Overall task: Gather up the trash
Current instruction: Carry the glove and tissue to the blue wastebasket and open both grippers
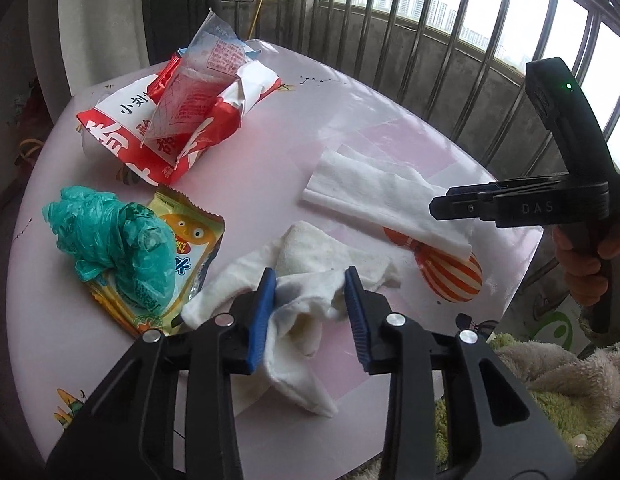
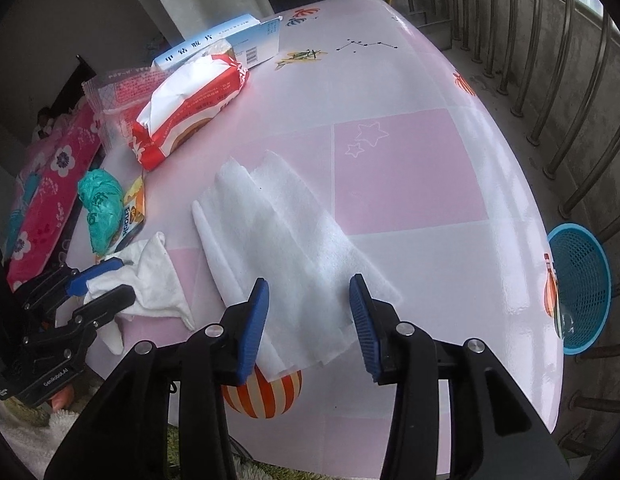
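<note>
The left gripper point(image 1: 310, 276) reaches over the near edge of the pink table point(image 1: 277, 148), its blue-padded jaws spread apart on either side of a crumpled white cloth point(image 1: 305, 280). The cloth lies bunched between the pads and touches both of them, but the jaws have not closed on it. In the right wrist view the same cloth point(image 2: 149, 276) sits at the near left of the table with the left gripper point(image 2: 105, 280) around it.

The right gripper point(image 2: 310, 292) hovers over the near end of a folded white tissue sheet point(image 2: 277, 240), its jaws also released and wide apart, one pad on each side of the sheet's near corner. The sheet point(image 1: 386, 196) lies flat, to the right of the crumpled cloth, and partly covers an orange-striped ball print on the tablecloth point(image 2: 265, 396).

More trash lies to the left: a crumpled teal plastic bag point(image 1: 109, 236) rests on top of a yellow snack wrapper point(image 1: 189, 232), and farther back a red-and-white package point(image 1: 181, 120) lies torn open with a clear wrapper point(image 1: 205, 64) sticking up from it. A white and blue box point(image 2: 237, 40) sits at the far side behind that package. A blue mesh basket point(image 2: 582, 288) stands off the table's right edge, beside the metal railing point(image 2: 550, 92).
</note>
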`<state>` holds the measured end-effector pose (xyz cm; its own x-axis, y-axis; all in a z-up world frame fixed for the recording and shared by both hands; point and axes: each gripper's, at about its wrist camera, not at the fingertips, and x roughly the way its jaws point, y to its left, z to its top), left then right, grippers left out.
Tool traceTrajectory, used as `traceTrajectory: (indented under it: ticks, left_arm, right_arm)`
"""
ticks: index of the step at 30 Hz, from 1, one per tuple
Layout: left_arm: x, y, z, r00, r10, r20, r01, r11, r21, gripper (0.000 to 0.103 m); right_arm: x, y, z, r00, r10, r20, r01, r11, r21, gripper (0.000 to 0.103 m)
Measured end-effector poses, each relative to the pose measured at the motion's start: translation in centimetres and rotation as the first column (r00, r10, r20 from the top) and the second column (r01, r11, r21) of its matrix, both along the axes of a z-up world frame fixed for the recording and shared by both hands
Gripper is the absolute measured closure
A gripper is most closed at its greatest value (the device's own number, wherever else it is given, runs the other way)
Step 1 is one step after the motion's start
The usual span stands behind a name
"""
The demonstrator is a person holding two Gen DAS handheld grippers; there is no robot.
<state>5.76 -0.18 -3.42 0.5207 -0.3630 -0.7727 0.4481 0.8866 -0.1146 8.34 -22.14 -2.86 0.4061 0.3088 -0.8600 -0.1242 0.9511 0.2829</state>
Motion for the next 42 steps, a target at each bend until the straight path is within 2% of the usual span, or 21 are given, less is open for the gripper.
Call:
traceTrajectory:
  ticks: [3, 4, 5, 7, 10, 15, 22, 26, 31, 35, 38, 42]
  left_arm:
    - [0.1, 0.1, -0.1, 1.000, 0.009, -0.006, -0.009, 1.000, -0.007, 0.082]
    - [0.1, 0.1, -0.1, 1.000, 0.012, -0.007, -0.012, 1.000, -0.010, 0.084]
    - [0.1, 0.3, 0.0, 1.000, 0.014, -0.007, -0.014, 1.000, -0.012, 0.085]
    - [0.0, 0.3, 0.1, 1.000, 0.021, -0.005, -0.021, 1.000, -0.016, 0.088]
    - [-0.1, 0.7, 0.6, 0.999, 0.037, 0.003, -0.037, 0.999, -0.024, 0.090]
    - [-0.4, 1.5, 2.4, 0.998, 0.057, 0.040, -0.055, 0.997, -0.061, 0.092]
    - [0.3, 0.3, 5.9, 0.993, 0.039, 0.111, -0.026, 0.993, -0.112, 0.092]
    - [1.2, -2.1, 7.7, 0.989, -0.009, 0.146, 0.029, 0.990, -0.138, 0.092]
    - [3.0, -5.9, 10.0, 0.980, -0.093, 0.176, 0.125, 0.976, -0.181, 0.092]
    - [5.0, -10.0, 11.2, 0.968, -0.190, 0.163, 0.224, 0.948, -0.224, 0.092]
    - [6.6, -13.8, 11.6, 0.954, -0.255, 0.154, 0.287, 0.926, -0.246, 0.092]
    - [9.2, -19.6, 11.4, 0.933, -0.339, 0.117, 0.359, 0.890, -0.281, 0.092]
  right_arm:
    - [-0.3, 0.7, 0.0, 1.000, 0.021, 0.021, -0.020, 0.997, -0.072, 0.075]
    - [-0.3, 0.9, 0.0, 0.999, 0.026, 0.026, -0.023, 0.996, -0.091, 0.082]
    - [-0.4, 0.9, 0.0, 0.999, 0.029, 0.028, -0.026, 0.995, -0.101, 0.089]
    - [-0.4, 0.7, 0.0, 0.999, 0.029, 0.019, -0.028, 0.997, -0.072, 0.098]
    - [-0.5, -0.1, 0.6, 1.000, 0.010, 0.027, -0.010, 1.000, 0.000, 0.099]
    - [-0.8, -1.6, 3.1, 0.996, -0.028, 0.088, 0.020, 0.996, 0.091, 0.099]
    - [-1.4, -4.0, 6.4, 0.978, -0.096, 0.186, 0.071, 0.988, 0.135, 0.100]
    - [-1.9, -6.5, 7.8, 0.958, -0.165, 0.233, 0.133, 0.980, 0.146, 0.100]
    - [-2.9, -10.9, 9.0, 0.916, -0.290, 0.276, 0.251, 0.953, 0.169, 0.100]
    - [-3.9, -14.5, 9.5, 0.862, -0.401, 0.310, 0.369, 0.916, 0.159, 0.099]
    - [-4.5, -17.6, 9.2, 0.815, -0.493, 0.306, 0.461, 0.870, 0.173, 0.099]
    - [-5.4, -21.1, 7.9, 0.738, -0.613, 0.283, 0.591, 0.789, 0.169, 0.099]
